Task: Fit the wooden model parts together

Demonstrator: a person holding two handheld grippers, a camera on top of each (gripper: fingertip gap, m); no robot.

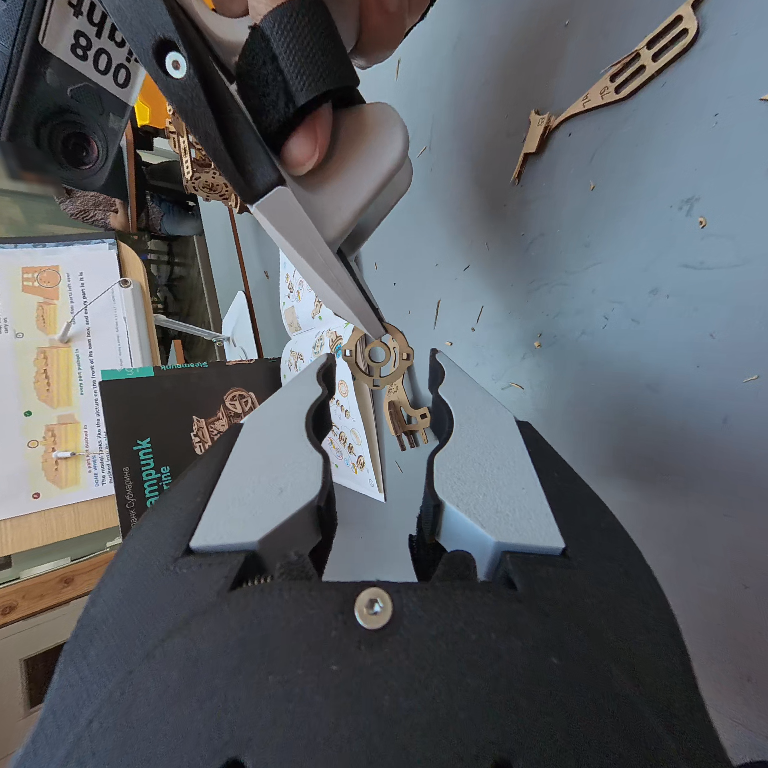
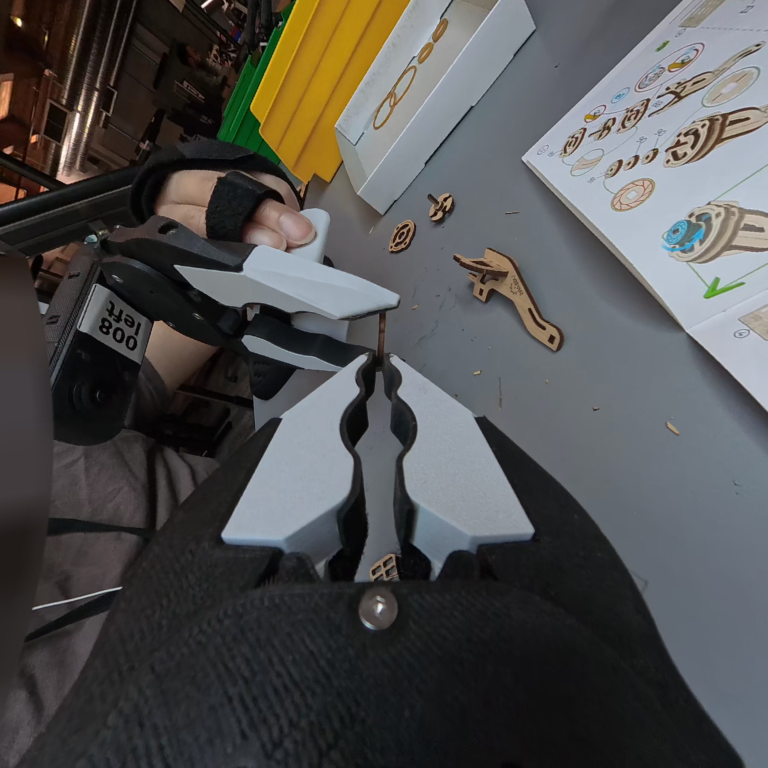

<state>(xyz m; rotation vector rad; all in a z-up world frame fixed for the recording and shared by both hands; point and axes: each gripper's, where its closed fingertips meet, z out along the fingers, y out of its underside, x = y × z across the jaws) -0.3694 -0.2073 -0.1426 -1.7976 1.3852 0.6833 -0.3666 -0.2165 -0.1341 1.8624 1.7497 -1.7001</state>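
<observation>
Grey fingers of the left gripper [image 1: 382,370] stand apart, holding nothing. Just beyond them the right gripper [image 1: 376,332] pinches the rim of a wooden ring part [image 1: 377,360] above the grey table [image 1: 582,291]. Only the right wrist view shows that part edge-on in the tips of the right gripper [image 2: 379,363], and farther off a wooden lever piece [image 2: 513,297], small discs [image 2: 401,236] and a white box [image 2: 436,104].

A workshop or hobby lab. The grey surface [image 2: 602,415] is strewn with wood splinters and laser-cut plywood pieces [image 2: 509,293]. Beside the open assembly booklet [image 2: 665,166] lies a white box lid [image 2: 436,124], and beyond that stand yellow and green plastic bins [image 2: 299,91]. Behind the bins, dim metal ducting [image 2: 79,104] and racks fill the background.
</observation>
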